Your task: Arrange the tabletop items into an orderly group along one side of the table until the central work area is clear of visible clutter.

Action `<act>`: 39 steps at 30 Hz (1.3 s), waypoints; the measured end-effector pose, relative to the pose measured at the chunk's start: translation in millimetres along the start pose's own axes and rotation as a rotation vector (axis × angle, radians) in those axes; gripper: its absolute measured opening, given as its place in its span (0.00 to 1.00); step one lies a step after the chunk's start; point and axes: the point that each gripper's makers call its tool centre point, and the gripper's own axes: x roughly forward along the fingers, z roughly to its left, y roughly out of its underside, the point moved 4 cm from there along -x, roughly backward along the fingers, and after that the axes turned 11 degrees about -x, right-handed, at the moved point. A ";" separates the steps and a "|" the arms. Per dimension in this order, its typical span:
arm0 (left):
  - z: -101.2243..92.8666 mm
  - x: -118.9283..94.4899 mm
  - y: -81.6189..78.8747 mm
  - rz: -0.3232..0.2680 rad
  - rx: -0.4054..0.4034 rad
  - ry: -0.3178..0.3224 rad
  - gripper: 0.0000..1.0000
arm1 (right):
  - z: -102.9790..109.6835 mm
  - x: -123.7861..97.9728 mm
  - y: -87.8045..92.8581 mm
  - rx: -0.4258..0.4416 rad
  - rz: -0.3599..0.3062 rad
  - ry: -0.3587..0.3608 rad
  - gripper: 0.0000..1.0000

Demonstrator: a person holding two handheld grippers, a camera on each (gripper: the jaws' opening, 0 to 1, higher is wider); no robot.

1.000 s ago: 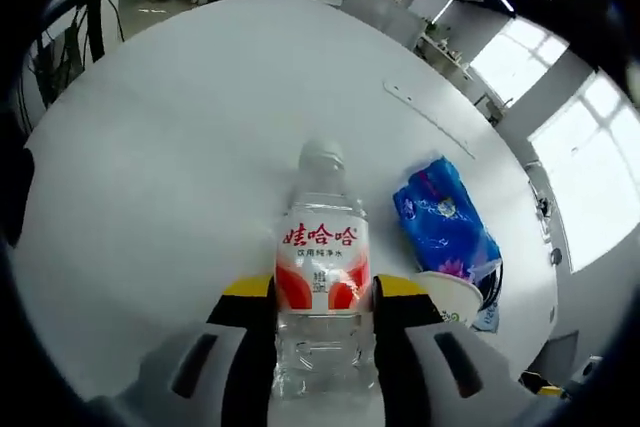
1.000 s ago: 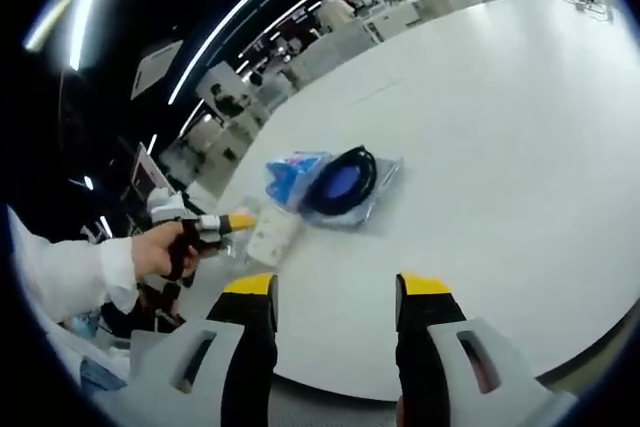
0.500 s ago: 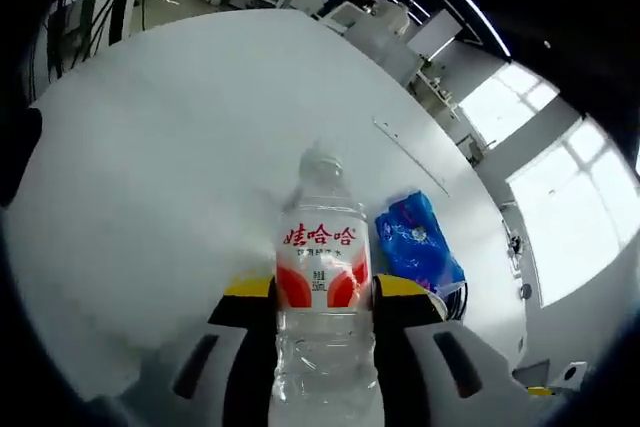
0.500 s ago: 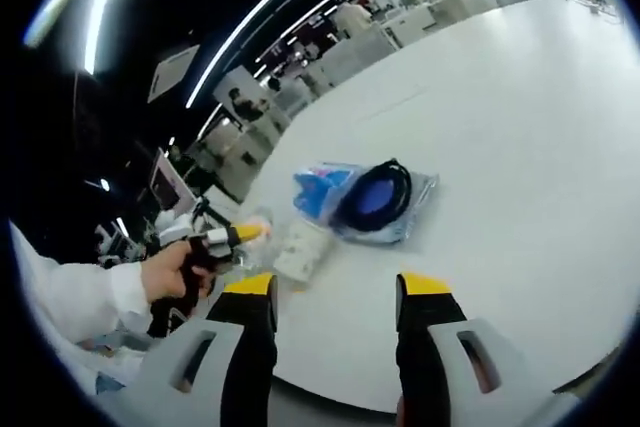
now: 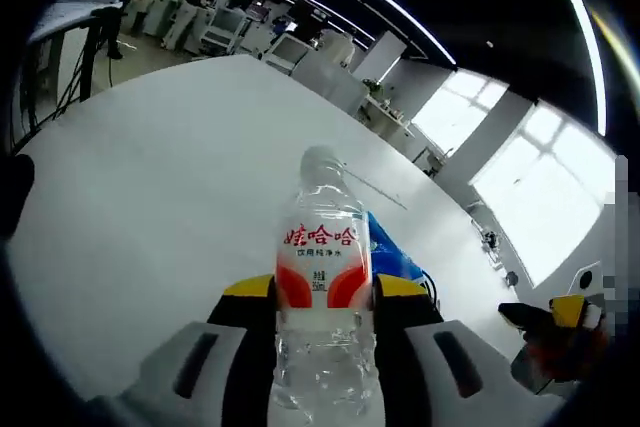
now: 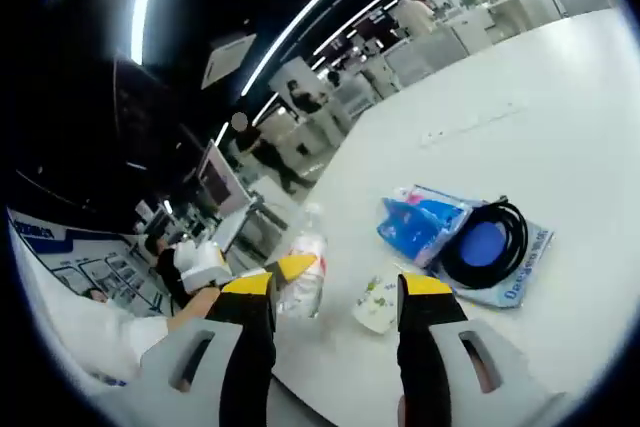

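Observation:
My left gripper [image 5: 322, 289] is shut on a clear water bottle [image 5: 322, 257] with a red and white label, holding it around its middle above the white table [image 5: 150, 197]. A blue tissue pack [image 5: 393, 253] lies just behind the bottle to the right. From the right gripper view, the bottle [image 6: 306, 269] stands tilted near the table's near edge, in the left gripper [image 6: 292, 269]. A paper cup [image 6: 377, 303] lies on its side beside it. My right gripper [image 6: 337, 292] is open and holds nothing. It hovers near the table edge, short of the cup.
Beyond the cup lie the blue tissue pack [image 6: 420, 229] and a black cable coil in a clear bag [image 6: 488, 247]. A person's hand and white sleeve [image 6: 150, 332] hold the left gripper. The right gripper [image 5: 565, 312] shows at the far right. Desks and people stand beyond the table.
Both views have swung: the left one tilted up toward the room, the right one turned left. The bottle stays gripped and now stands more upright. The right gripper has come into the left view.

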 end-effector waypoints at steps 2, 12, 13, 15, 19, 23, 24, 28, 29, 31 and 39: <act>0.0 -2.6 -0.8 -0.004 -0.001 -0.001 0.36 | 4.2 5.2 -4.4 -0.015 0.003 -0.012 0.47; -14.1 -16.1 -5.6 -0.025 0.058 0.076 0.36 | 14.5 25.7 -17.9 -0.053 0.013 -0.050 0.47; -16.1 -16.7 -6.3 -0.029 0.066 0.086 0.36 | 15.0 27.4 -19.0 -0.046 0.011 -0.054 0.47; -18.4 -18.9 -6.3 -0.031 0.078 0.092 0.37 | 16.6 29.9 -20.7 -0.036 0.010 -0.061 0.47; -28.1 -26.4 -3.0 -0.034 0.122 0.141 0.37 | 24.6 40.0 -27.1 -0.042 0.018 -0.087 0.47; -33.3 -30.9 -1.5 -0.041 0.136 0.168 0.37 | 34.8 53.8 -34.3 -0.079 0.037 -0.116 0.47; -34.6 -32.5 -1.9 -0.045 0.136 0.171 0.37 | 37.0 56.6 -35.8 -0.085 0.040 -0.122 0.47; -41.1 -37.2 -2.3 -0.045 0.183 0.190 0.37 | 48.8 69.7 -42.6 -0.111 0.046 -0.153 0.47; -42.5 -38.9 -3.1 -0.048 0.189 0.196 0.37 | 51.1 72.6 -43.5 -0.118 0.047 -0.158 0.47; -44.9 -42.0 -4.7 -0.056 0.190 0.208 0.37 | 55.4 79.4 -45.2 -0.128 0.055 -0.169 0.47; -51.6 -50.2 -4.4 -0.066 0.237 0.235 0.38 | 70.5 94.0 -53.8 -0.149 0.064 -0.207 0.48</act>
